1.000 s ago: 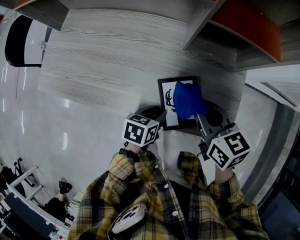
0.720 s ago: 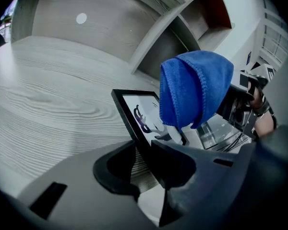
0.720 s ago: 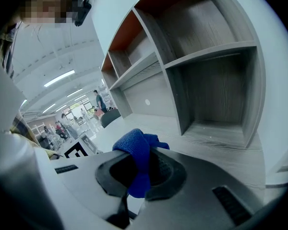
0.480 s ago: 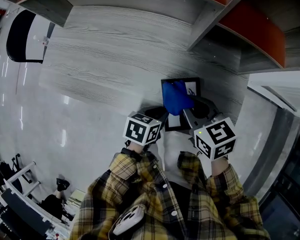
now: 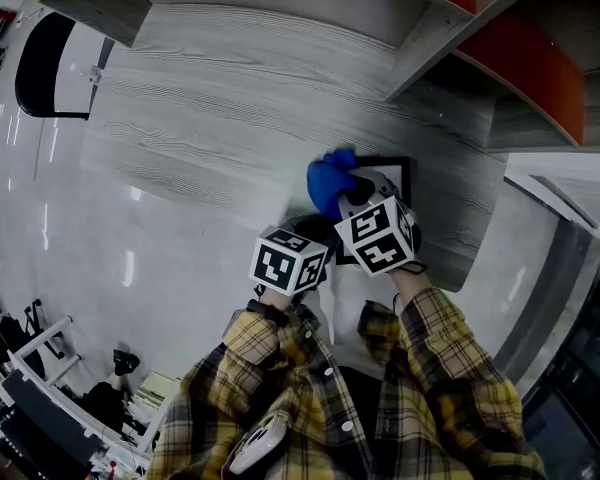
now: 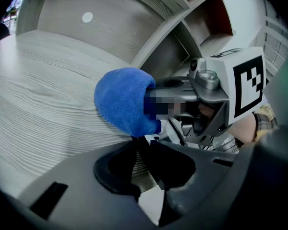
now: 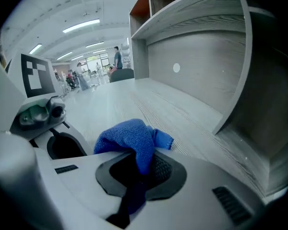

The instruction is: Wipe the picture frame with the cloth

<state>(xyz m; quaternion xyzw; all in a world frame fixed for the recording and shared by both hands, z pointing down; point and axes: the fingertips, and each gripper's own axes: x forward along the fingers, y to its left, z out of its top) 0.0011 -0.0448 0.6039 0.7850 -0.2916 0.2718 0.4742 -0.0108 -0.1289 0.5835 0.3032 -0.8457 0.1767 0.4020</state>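
On the grey wood-grain surface (image 5: 210, 98), under the shelves with orange panels (image 5: 520, 58), a black picture frame (image 5: 405, 173) is laid flat, close to the near edge. Only its far edge and its right edge are seen in the head view, because the rest is covered by the cloth and the two grippers. The blue cloth (image 5: 328, 183) is bunched over the left side of the frame and reaches a little past it onto the bare wood. It is pinched between the tongs of the right gripper (image 7: 140, 155): one fold is caught between the pads, and the rest is heaped in front of them. This gripper is pointed steeply down over the frame, with its marker cube (image 5: 380, 233) above it. The left gripper (image 6: 144, 143) is held just beside it, at the near left corner of the frame. Its tongs have just been closing and are now drawn close together on the thin black edge of the frame. Both grippers are carried by arms in yellow plaid sleeves (image 5: 435, 338).
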